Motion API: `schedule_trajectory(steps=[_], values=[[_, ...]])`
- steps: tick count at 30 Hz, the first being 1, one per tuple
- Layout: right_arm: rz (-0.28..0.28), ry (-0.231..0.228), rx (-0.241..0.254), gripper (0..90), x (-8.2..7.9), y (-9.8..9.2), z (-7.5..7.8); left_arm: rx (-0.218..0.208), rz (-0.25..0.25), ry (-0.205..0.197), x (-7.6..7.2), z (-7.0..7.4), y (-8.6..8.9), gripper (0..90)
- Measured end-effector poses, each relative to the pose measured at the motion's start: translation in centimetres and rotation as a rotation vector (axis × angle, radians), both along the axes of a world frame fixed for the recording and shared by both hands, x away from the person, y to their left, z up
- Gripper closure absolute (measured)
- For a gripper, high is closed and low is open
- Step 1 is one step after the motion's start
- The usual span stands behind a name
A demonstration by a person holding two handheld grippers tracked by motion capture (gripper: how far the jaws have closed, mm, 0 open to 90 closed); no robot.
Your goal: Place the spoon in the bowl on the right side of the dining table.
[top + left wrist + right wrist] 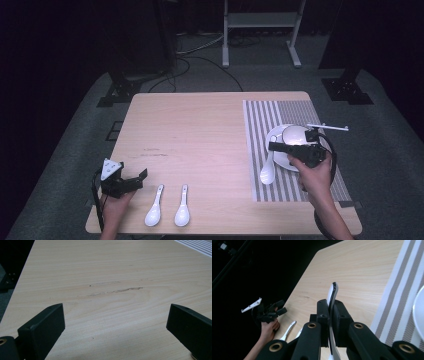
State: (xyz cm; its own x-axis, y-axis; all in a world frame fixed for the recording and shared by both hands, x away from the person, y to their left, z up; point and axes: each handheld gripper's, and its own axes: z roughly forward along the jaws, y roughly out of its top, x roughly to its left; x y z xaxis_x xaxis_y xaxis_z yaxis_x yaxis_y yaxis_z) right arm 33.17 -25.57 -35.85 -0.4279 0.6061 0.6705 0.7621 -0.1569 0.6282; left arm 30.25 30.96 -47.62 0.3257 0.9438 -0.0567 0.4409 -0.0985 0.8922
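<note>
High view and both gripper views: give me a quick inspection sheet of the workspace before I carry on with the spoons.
Surface: wooden table, faint scuff marks near the middle; striped placemat on its right side.
Job's things: white spoon clamped by its handle in the right gripper; two more spoons lie side by side near the front edge; white bowl on a plate on the placemat.
Clutter: nothing seen.
Grippers: left gripper open, over bare table; right gripper shut on the spoon, beside the bowl.
Cables: black cable trails from the left gripper; more cables on the floor.
Surroundings: dark room, grey floor mat, white stand frame behind the table.
</note>
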Motion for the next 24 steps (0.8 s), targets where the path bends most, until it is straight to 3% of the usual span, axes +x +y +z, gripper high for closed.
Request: schedule_trajectory(steps=[24], values=[[-0.184, 0.008, 0.000, 84.6, 3.0, -4.3, 1.7, -0.001, 0.000, 0.001, 0.0, 0.0, 0.0, 0.6]])
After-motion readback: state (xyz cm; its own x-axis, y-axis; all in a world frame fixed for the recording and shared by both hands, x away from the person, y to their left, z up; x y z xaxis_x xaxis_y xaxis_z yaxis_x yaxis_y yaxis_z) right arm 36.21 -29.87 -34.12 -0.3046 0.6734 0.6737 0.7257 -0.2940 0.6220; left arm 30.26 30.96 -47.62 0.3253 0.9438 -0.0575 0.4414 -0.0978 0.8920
